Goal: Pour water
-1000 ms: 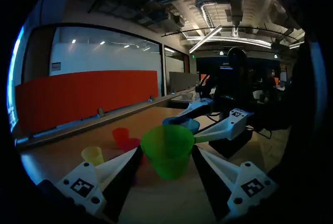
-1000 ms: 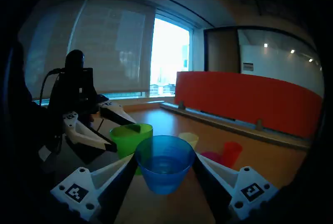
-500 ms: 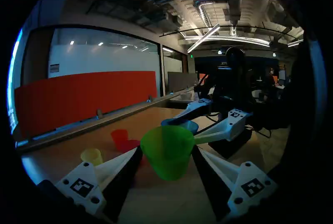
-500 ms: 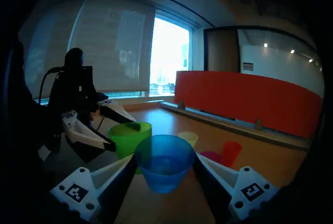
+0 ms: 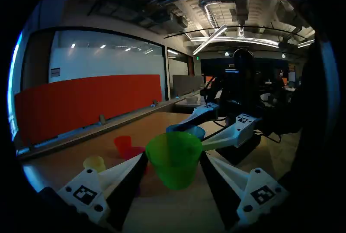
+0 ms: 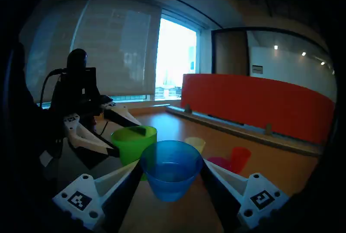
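Observation:
In the left gripper view, my left gripper [image 5: 173,163] is shut on a green cup [image 5: 174,157], held upright above the table. Just behind its rim sits the blue cup [image 5: 187,129], held between the fingers of my right gripper [image 5: 201,124]. In the right gripper view, my right gripper [image 6: 171,170] is shut on the blue cup [image 6: 171,170], upright, with water showing inside. The green cup [image 6: 132,142] is close at its left, held by the left gripper [image 6: 114,140]. The two cups stand nearly rim to rim.
On the wooden table [image 6: 281,168] stand a yellow cup [image 6: 195,144], an orange-red cup [image 6: 240,158] and a magenta cup [image 6: 219,162]. The left gripper view has the yellow cup [image 5: 94,163] and the red cup [image 5: 123,143]. An orange partition [image 6: 259,103] runs along the table's far edge.
The green cup and left gripper have risen slightly relative to the table. The blue cup stays level with almost no movement.

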`<state>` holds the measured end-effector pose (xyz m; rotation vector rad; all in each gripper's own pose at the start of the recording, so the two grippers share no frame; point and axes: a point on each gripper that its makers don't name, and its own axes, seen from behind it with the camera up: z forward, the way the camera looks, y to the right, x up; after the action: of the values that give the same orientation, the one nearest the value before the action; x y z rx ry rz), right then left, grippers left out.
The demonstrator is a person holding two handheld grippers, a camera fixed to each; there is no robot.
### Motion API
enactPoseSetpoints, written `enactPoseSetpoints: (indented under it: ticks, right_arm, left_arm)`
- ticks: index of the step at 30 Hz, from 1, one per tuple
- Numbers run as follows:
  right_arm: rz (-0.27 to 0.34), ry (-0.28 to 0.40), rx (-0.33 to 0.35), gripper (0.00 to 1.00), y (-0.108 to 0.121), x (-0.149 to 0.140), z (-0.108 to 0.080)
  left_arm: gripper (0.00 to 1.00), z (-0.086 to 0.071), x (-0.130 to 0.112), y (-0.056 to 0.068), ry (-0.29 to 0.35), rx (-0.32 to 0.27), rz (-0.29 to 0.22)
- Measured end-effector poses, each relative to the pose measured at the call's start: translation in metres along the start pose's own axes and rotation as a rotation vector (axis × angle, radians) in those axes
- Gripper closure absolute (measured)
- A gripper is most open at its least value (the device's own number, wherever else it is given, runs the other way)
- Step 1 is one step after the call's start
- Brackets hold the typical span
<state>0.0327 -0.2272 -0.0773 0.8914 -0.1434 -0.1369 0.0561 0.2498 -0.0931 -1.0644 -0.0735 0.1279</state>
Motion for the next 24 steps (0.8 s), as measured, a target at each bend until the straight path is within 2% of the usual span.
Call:
enactPoseSetpoints:
  ticks: [8, 14, 24]
  right_arm:
    - [-0.003, -0.001, -0.003, 0.08, 0.001, 0.000, -0.001]
    - [-0.005, -0.002, 0.001, 0.08, 0.000, -0.001, -0.002]
    - [-0.012, 0.003, 0.000, 0.08, -0.001, 0.001, -0.001]
  left_arm:
    - [0.13, 0.001, 0.001, 0.001, 0.001, -0.005, 0.004]
    - [0.13, 0.001, 0.011, 0.002, 0.029, -0.016, -0.015]
    - [0.13, -0.003, 0.009, -0.004, 0.025, 0.001, -0.020]
